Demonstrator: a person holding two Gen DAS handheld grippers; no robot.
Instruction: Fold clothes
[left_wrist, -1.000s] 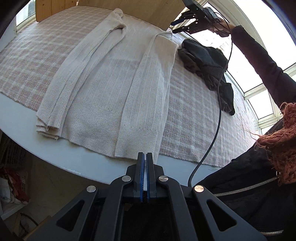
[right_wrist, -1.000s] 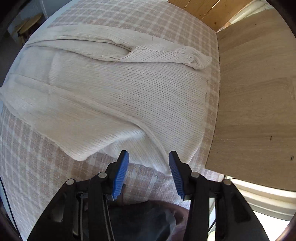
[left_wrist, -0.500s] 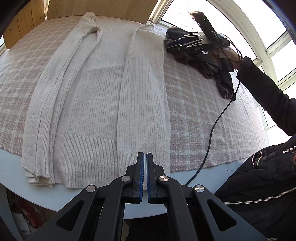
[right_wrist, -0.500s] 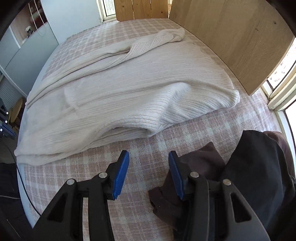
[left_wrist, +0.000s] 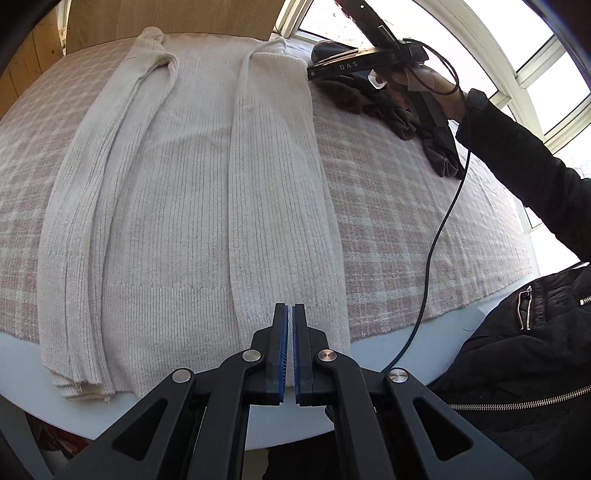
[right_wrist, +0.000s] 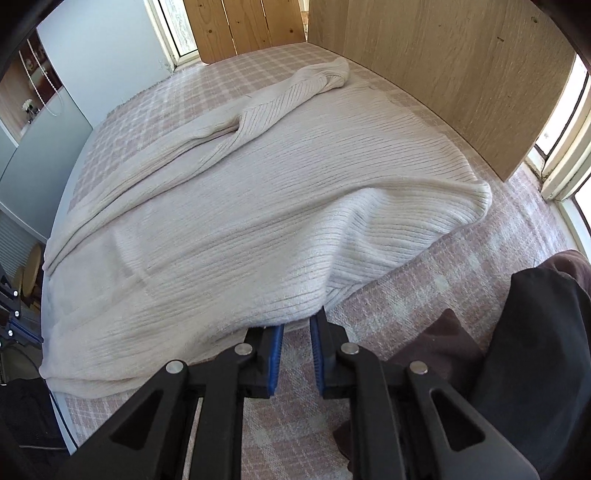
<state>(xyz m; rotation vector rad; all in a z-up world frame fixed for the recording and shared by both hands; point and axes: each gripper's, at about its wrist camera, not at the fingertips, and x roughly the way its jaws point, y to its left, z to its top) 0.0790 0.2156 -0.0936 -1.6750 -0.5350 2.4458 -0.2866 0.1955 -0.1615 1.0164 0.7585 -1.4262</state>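
- Cream sweater: lies flat along the table, filling the centre of the left wrist view; both sides are folded inward, hem at the lower edge.
- Left gripper: fingers pressed together over the hem at lower centre; whether knit is pinched between them cannot be told.
- Right gripper: fingers partly spread, tips tucked under the folded side edge at lower centre of its view.
- Dark clothes: heaped at lower right, just beside the right gripper.
- Risk: closing on one layer only would let the folded panel slide open; a low sweep could drag the checked cloth or dark heap.
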